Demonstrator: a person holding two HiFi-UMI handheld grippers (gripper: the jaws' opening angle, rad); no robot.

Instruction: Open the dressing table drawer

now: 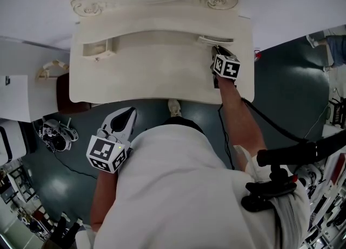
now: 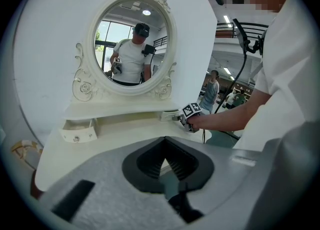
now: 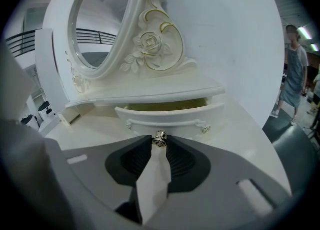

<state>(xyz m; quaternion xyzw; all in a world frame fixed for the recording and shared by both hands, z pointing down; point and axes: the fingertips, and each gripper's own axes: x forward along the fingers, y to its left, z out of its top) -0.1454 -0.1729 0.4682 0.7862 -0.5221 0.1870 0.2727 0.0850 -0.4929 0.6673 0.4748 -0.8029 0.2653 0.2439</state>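
The white dressing table (image 1: 157,75) has a small drawer under its shelf at each end. The right drawer (image 3: 170,116) stands partly pulled out, its pale inside showing. My right gripper (image 3: 159,139) is shut on that drawer's small metal knob (image 3: 159,137), which sits pinched between the pad tips. From the head view, the right gripper (image 1: 216,53) reaches across the tabletop to the right drawer (image 1: 216,40). My left gripper (image 1: 125,118) hangs off the table's front edge near my body, shut and empty. The left drawer (image 2: 77,134) also stands pulled out.
An oval mirror (image 2: 131,44) in a carved frame rises behind the shelf. A brown seat (image 1: 67,94) and a headset with cables (image 1: 54,134) lie on the dark floor at the left. A cable (image 1: 270,121) trails from my right arm. A person (image 3: 292,74) stands far right.
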